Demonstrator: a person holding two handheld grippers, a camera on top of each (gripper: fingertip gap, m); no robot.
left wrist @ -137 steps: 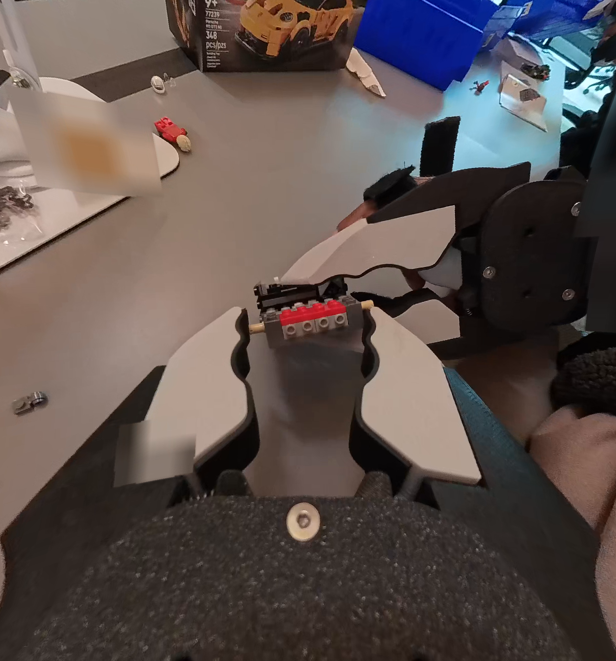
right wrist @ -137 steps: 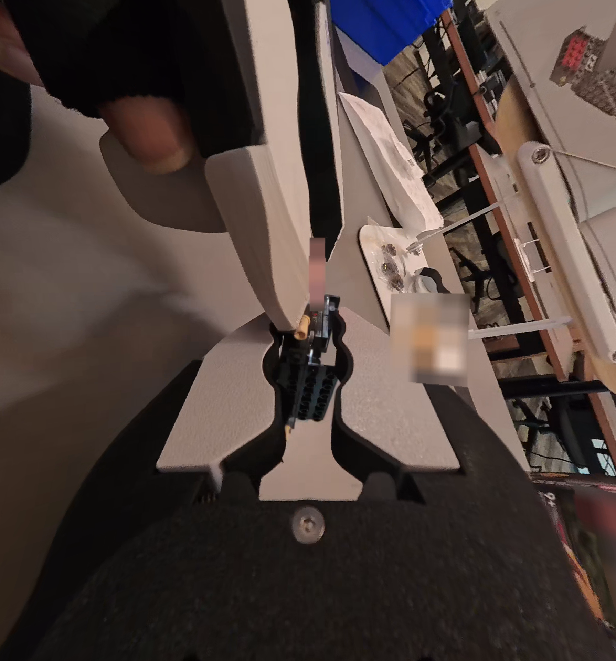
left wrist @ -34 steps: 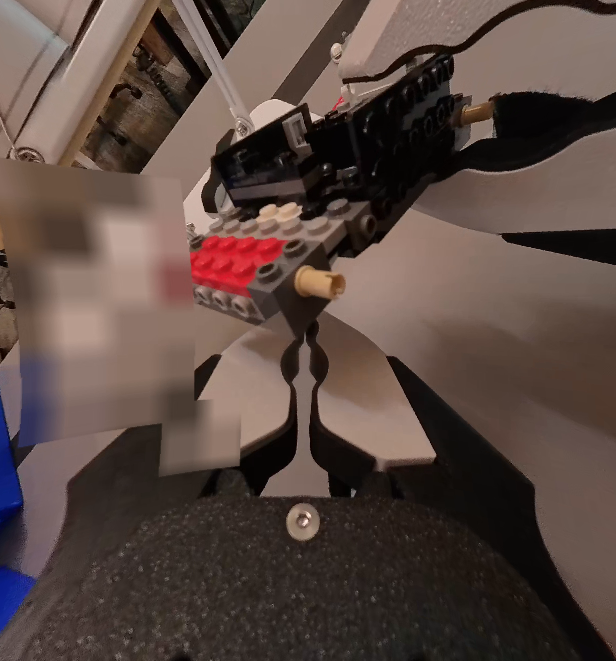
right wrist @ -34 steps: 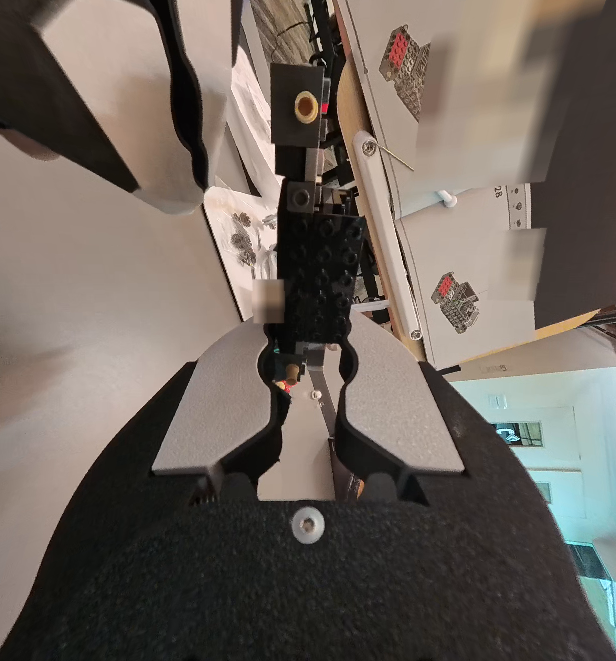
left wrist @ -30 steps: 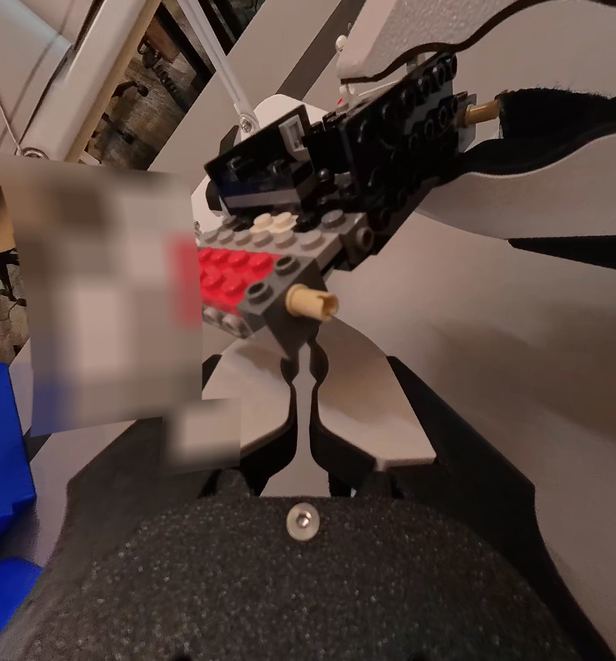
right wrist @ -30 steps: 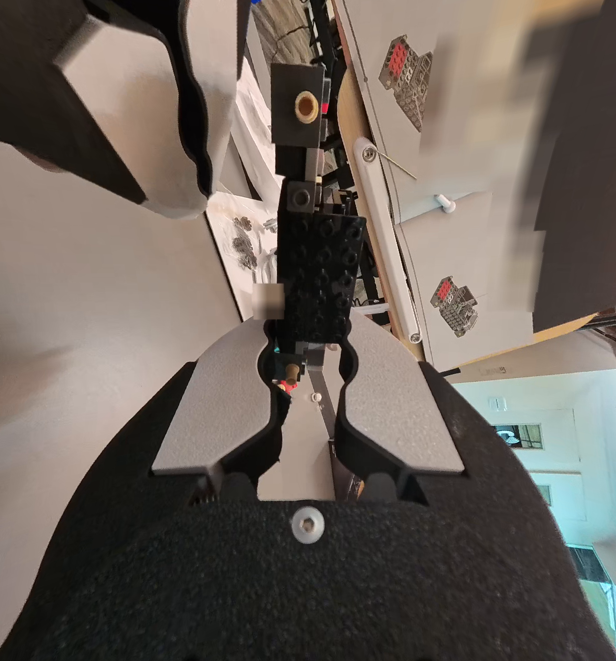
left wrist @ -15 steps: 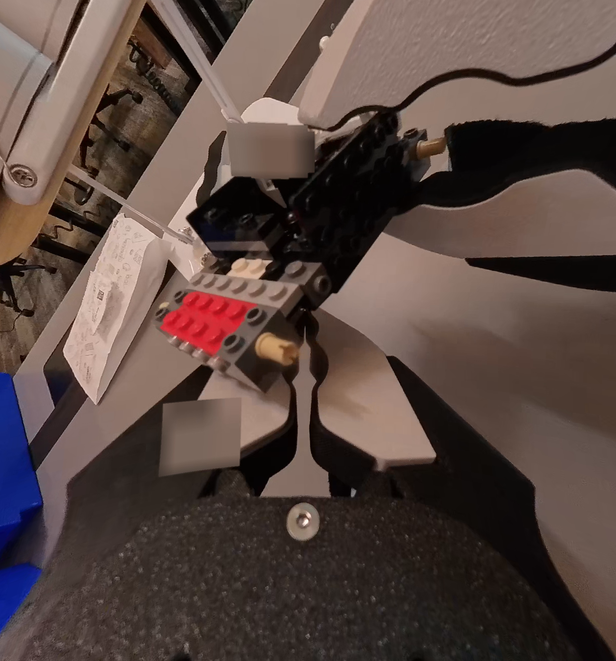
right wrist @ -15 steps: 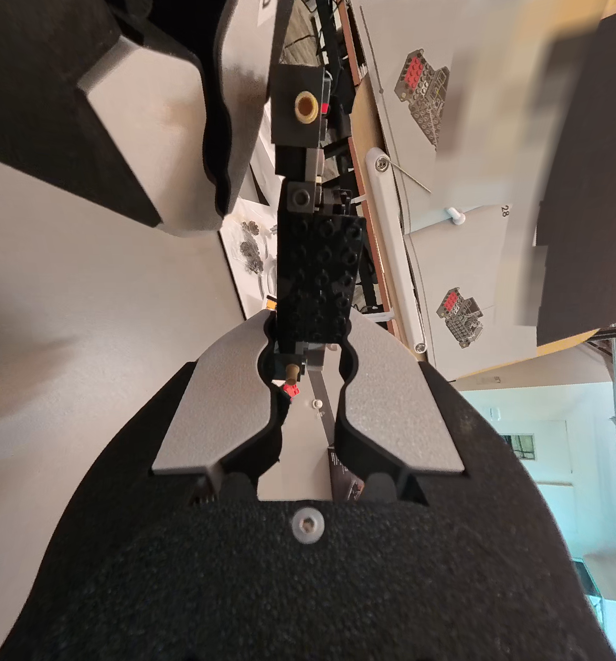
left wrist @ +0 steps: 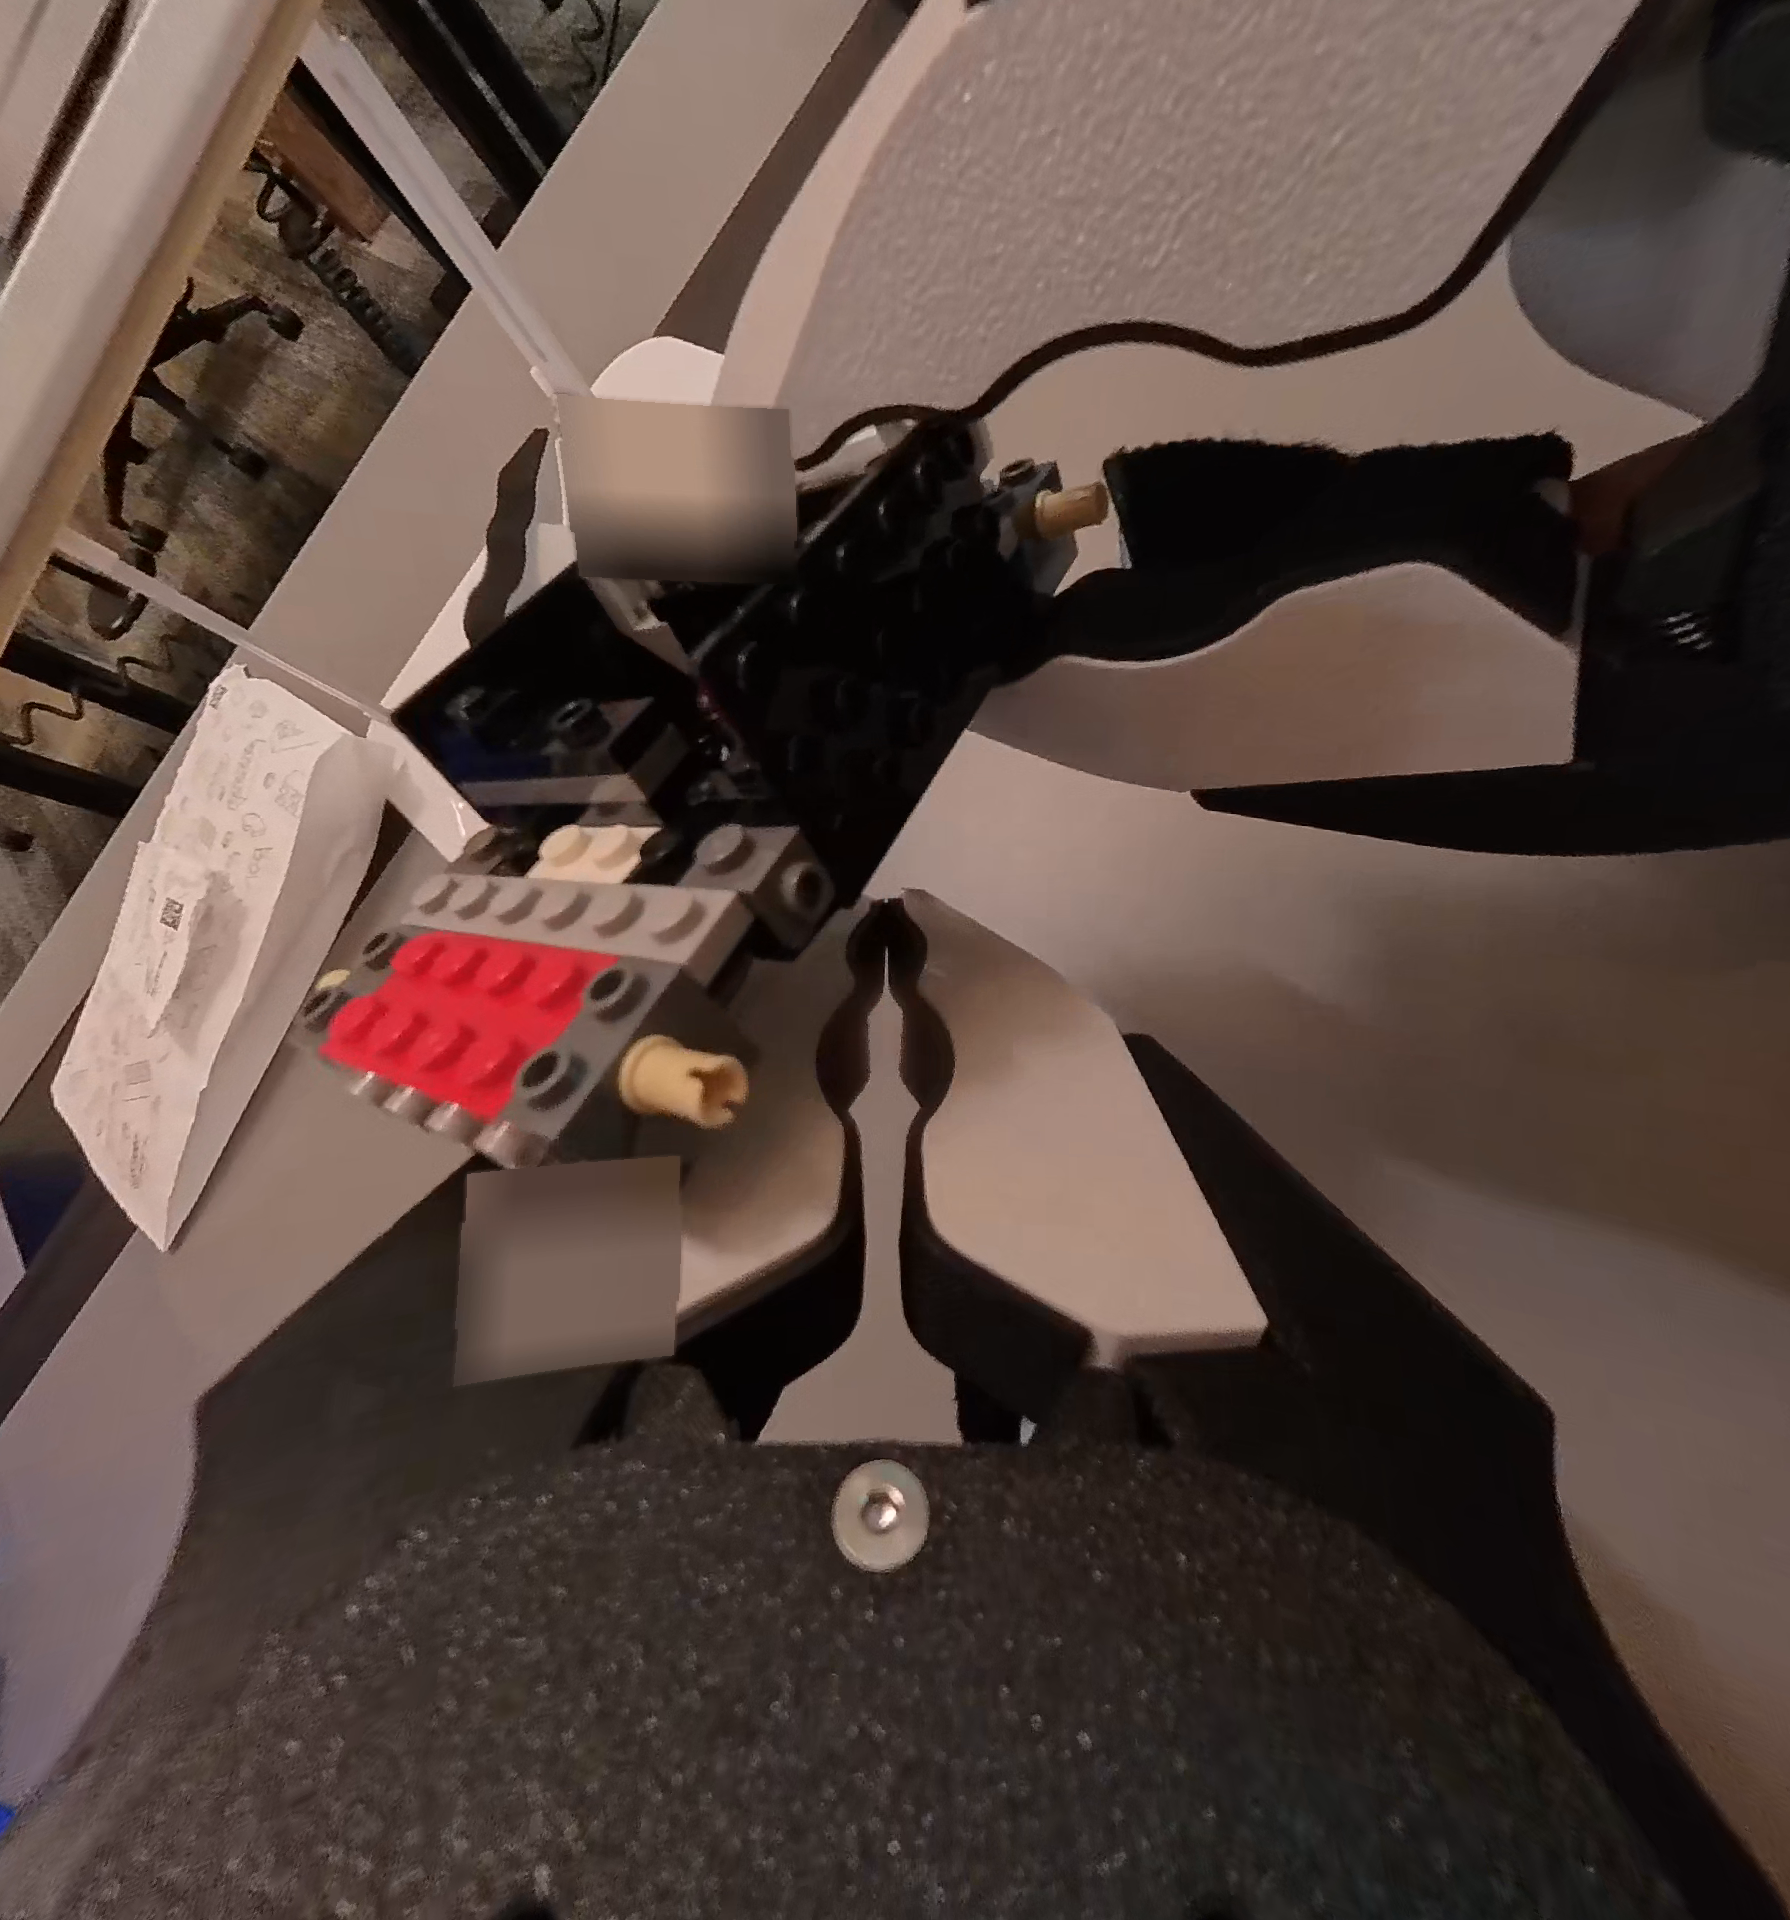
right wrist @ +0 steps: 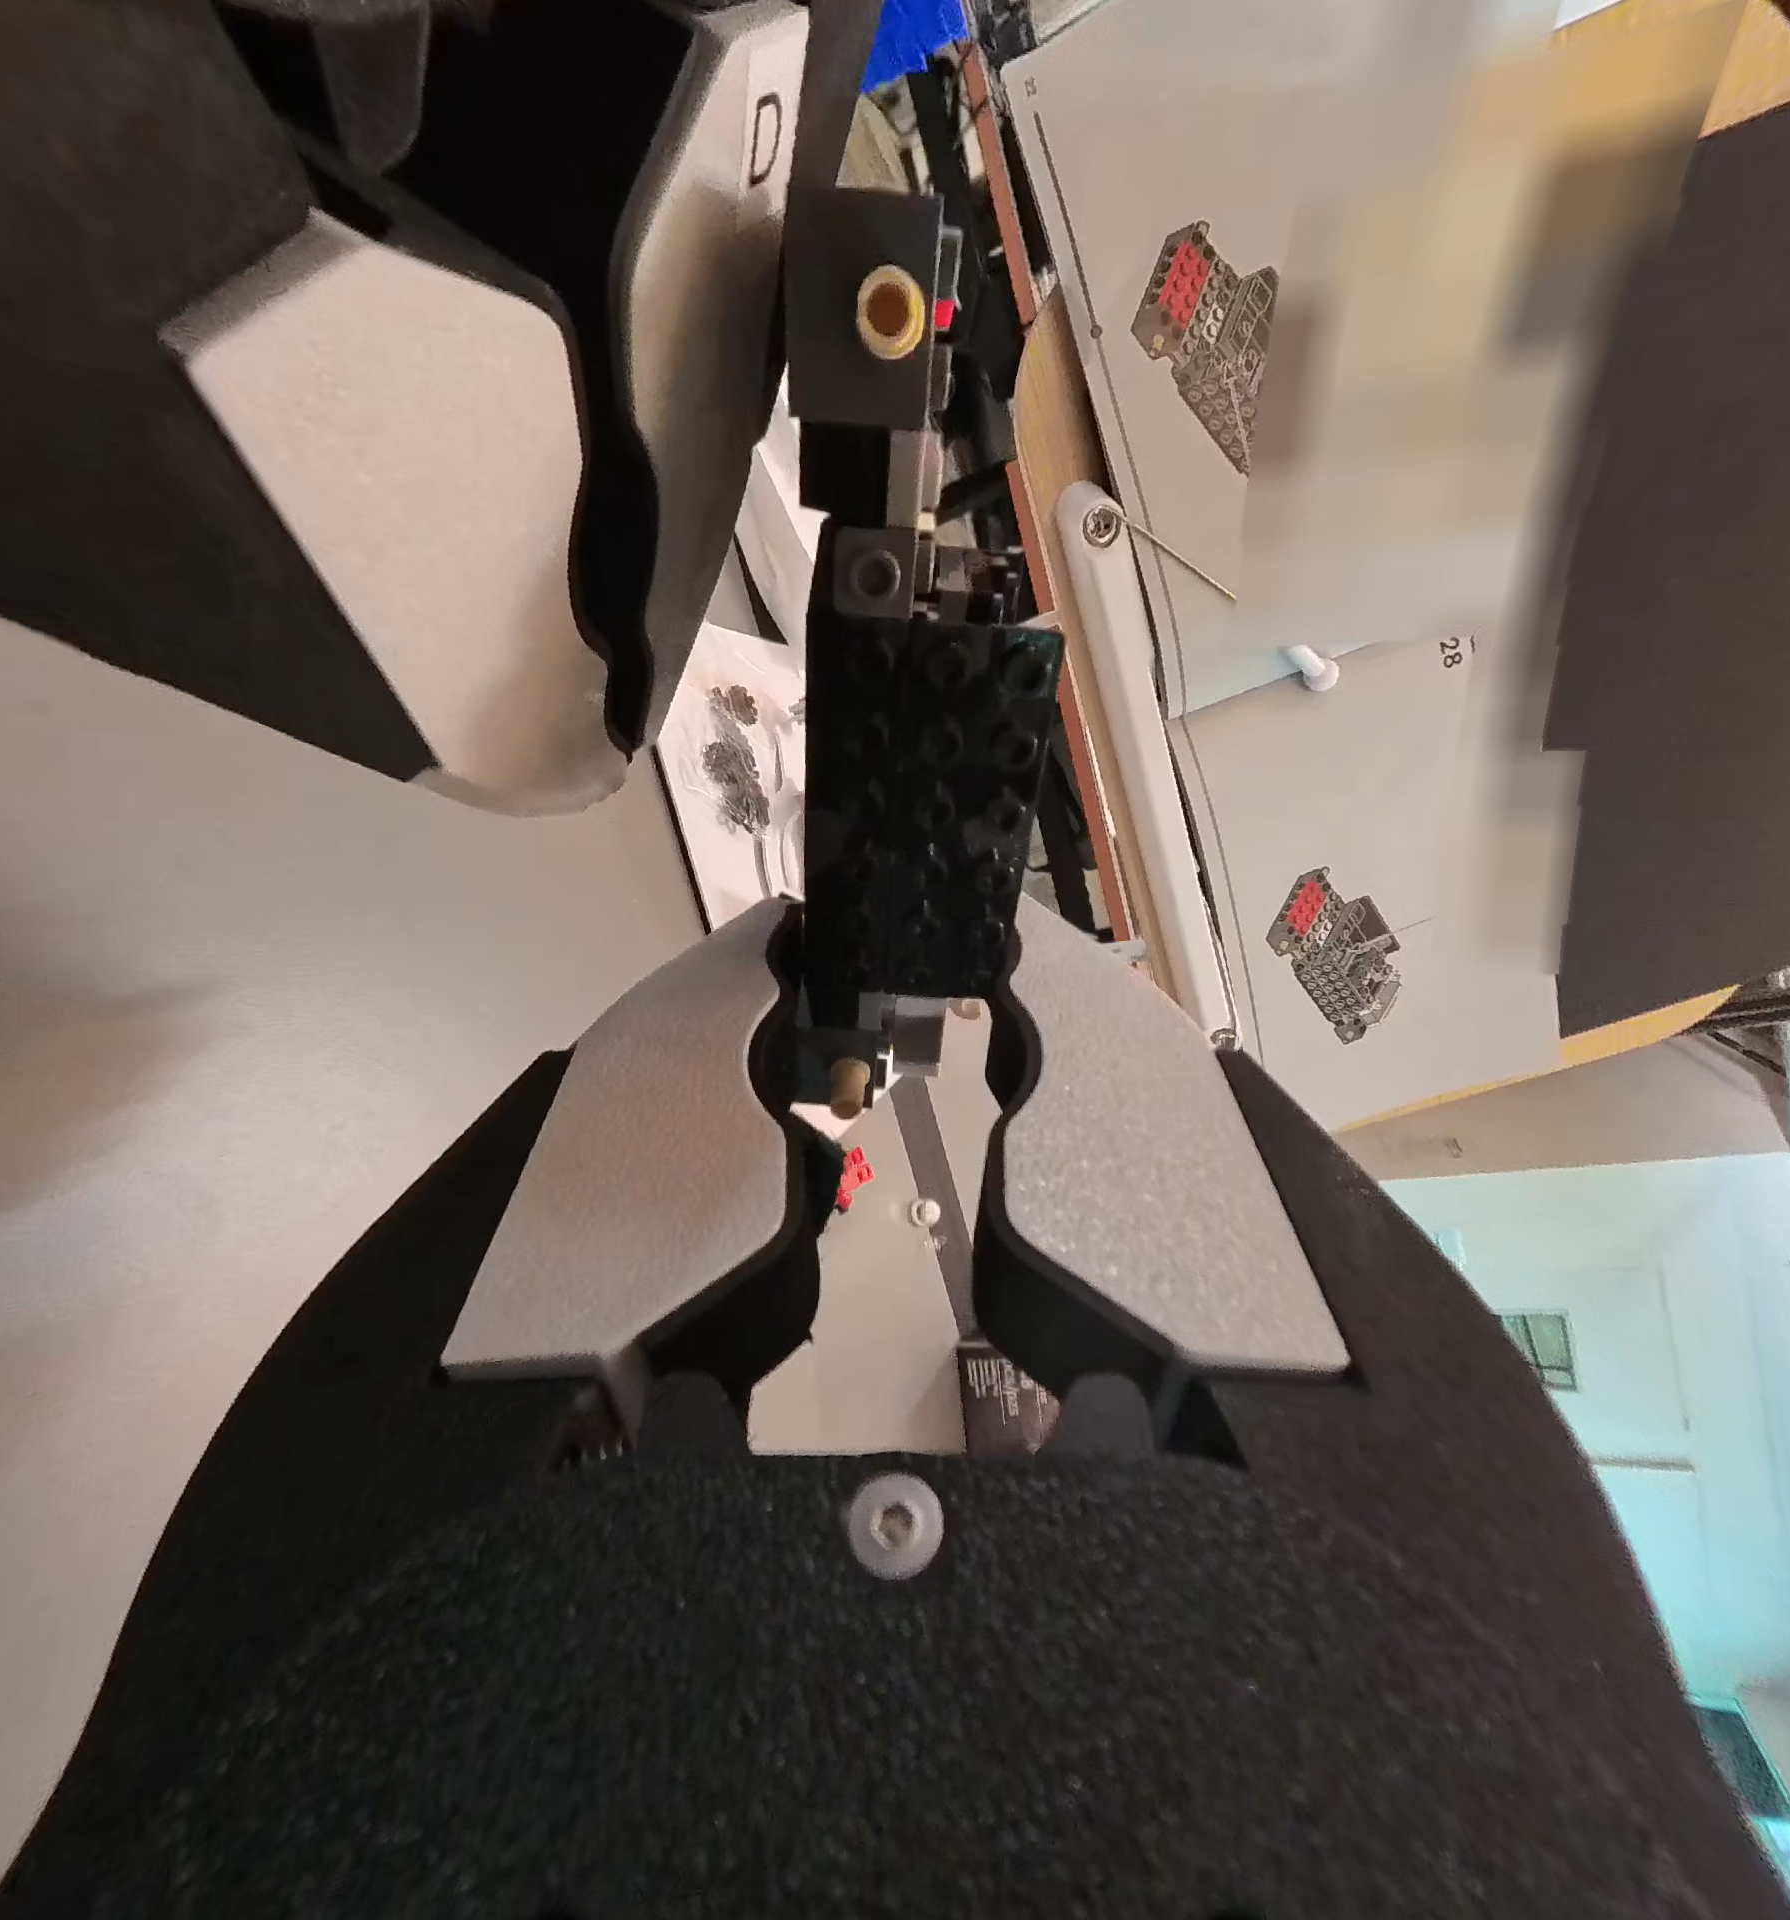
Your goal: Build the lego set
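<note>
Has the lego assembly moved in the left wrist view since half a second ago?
Yes. The lego assembly sits left of the shut left gripper tips.

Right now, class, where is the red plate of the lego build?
In the left wrist view, the red plate sits left of centre on the lego build, beside the tan pin, left of the shut left gripper.

- Left wrist view: looks forward along its own shut fingers (left wrist: 886, 935), close, angled across the table (left wrist: 1390, 1039) edge.
- Right wrist view: looks along its fingers (right wrist: 896, 997), rolled sideways, very close.
- Shared: the lego build (left wrist: 725, 748) (right wrist: 922, 790), seen from opposing sides.
</note>
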